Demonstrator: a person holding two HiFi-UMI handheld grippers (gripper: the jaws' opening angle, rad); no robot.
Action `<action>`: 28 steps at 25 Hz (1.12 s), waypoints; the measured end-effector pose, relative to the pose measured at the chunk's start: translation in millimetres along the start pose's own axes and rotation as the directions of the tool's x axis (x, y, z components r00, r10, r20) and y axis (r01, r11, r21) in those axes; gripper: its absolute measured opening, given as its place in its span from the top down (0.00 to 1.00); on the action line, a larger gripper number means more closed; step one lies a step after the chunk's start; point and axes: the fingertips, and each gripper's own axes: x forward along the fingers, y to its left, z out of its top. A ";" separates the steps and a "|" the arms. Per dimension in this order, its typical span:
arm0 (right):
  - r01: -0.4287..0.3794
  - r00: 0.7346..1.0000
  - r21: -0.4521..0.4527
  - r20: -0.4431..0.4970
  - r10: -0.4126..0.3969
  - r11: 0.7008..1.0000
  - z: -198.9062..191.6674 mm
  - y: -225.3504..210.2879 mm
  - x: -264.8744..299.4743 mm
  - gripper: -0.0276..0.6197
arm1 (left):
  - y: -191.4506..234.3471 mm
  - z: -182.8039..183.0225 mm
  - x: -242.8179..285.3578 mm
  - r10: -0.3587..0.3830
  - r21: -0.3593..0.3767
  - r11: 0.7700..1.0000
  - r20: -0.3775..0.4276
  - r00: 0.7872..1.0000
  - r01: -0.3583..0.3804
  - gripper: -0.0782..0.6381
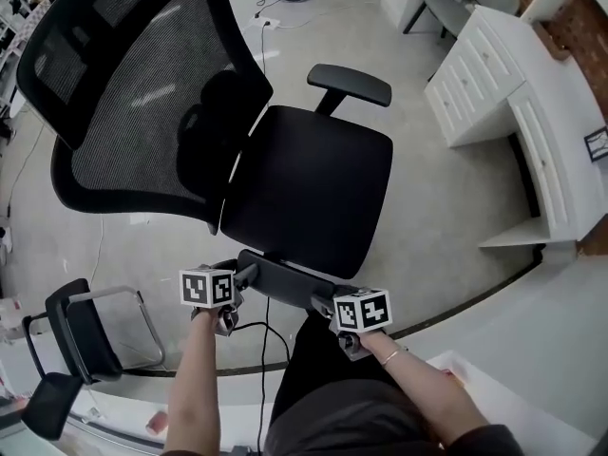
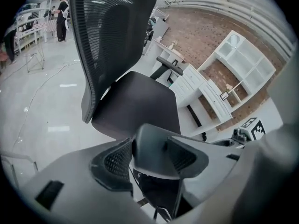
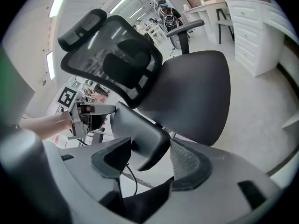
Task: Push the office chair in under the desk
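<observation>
The office chair [image 1: 285,160] has a mesh back [image 1: 142,93] and matt, seemingly cloth seat [image 1: 313,202]; the floor [image 1: 446,207] is glossy.

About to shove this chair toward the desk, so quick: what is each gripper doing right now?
Left gripper: closed on the office chair's near armrest.
Right gripper: closed on the same armrest, further along.

The place looks like an open office-style studio: polished grey floor [image 1: 446,207], white drawer-fronted bench [image 1: 503,84], white open shelving [image 2: 247,64] on a red-brick wall [image 2: 201,36], black mesh-backed office chair [image 1: 142,93], and loose cables [image 1: 267,23] across the floor.
</observation>
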 end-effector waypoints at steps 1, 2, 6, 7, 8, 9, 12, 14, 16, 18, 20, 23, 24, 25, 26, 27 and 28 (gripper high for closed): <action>0.013 1.000 -0.007 0.001 -0.013 1.000 0.6 -6.0 -3.9 0.55 | -5.0 -3.1 2.3 -0.005 -0.005 1.000 -0.001 1.000 0.005 0.58; 0.021 1.000 -0.012 0.003 -0.021 1.000 1.2 -11.2 -7.6 0.55 | -10.0 -6.0 4.4 -0.008 -0.013 1.000 0.004 1.000 0.008 0.58; 0.058 0.998 0.003 0.024 -0.058 0.998 9.0 -35.4 -23.8 0.55 | -33.1 -15.4 13.6 -0.020 -0.030 0.999 0.029 0.999 0.021 0.58; 0.070 0.997 0.012 0.034 -0.071 0.997 12.0 -41.9 -27.9 0.55 | -39.6 -17.6 16.4 -0.026 -0.020 0.999 0.025 0.999 0.027 0.58; 0.081 0.996 0.019 0.043 -0.082 0.997 14.6 -47.6 -31.7 0.55 | -45.6 -19.6 18.9 -0.031 -0.008 0.999 0.018 0.999 0.031 0.58; 0.090 0.995 0.021 0.050 -0.091 0.996 17.0 -52.6 -35.3 0.55 | -51.0 -21.5 21.0 -0.035 0.002 0.999 0.011 0.999 0.035 0.58; 0.118 0.991 0.015 0.066 -0.119 0.993 23.7 -67.3 -45.9 0.55 | -65.3 -25.2 26.8 -0.039 0.013 0.999 0.011 0.999 0.039 0.58; 0.141 0.986 0.021 0.082 -0.143 0.990 26.7 -76.6 -52.9 0.55 | -73.9 -27.9 30.0 -0.040 0.012 0.999 0.023 0.999 0.039 0.58; 0.168 0.980 0.046 0.102 -0.172 0.985 28.5 -85.5 -60.2 0.55 | -82.5 -31.9 33.6 -0.045 0.018 0.999 0.021 0.999 0.045 0.58; 0.194 0.971 0.082 0.128 -0.203 0.978 30.9 -94.7 -67.4 0.55 | -91.0 -35.3 38.2 -0.053 0.040 0.998 0.007 0.999 0.053 0.58; 0.216 0.960 0.119 0.156 -0.233 0.969 32.3 -101.5 -72.6 0.55 | -97.3 -40.0 41.4 -0.061 0.064 0.996 -0.009 0.998 0.062 0.58; 0.246 0.944 0.157 0.187 -0.273 0.957 34.8 -108.9 -79.4 0.56 | -106.8 -45.6 44.4 -0.081 0.078 0.994 -0.020 0.997 0.082 0.58; 0.256 0.939 0.163 0.192 -0.285 0.953 37.6 -113.2 -83.2 0.56 | -111.8 -44.6 46.5 -0.087 0.078 0.993 -0.021 0.996 0.088 0.58; 0.267 0.934 0.166 0.196 -0.297 0.949 41.2 -118.1 -87.6 0.56 | -117.1 -42.4 49.1 -0.091 0.074 0.993 -0.020 0.996 0.092 0.58; 0.277 0.930 0.168 0.199 -0.308 0.946 44.5 -123.0 -92.2 0.56 | -122.1 -39.5 51.3 -0.093 0.070 0.993 -0.017 0.996 0.094 0.58; 0.287 0.927 0.171 0.200 -0.318 0.943 46.7 -127.3 -96.4 0.56 | -127.3 -36.5 52.5 -0.094 0.069 0.993 -0.012 0.995 0.095 0.58; 0.295 0.923 0.175 0.201 -0.328 0.939 47.6 -131.0 -100.3 0.56 | -132.6 -33.6 52.3 -0.096 0.077 0.992 -0.006 0.995 0.097 0.58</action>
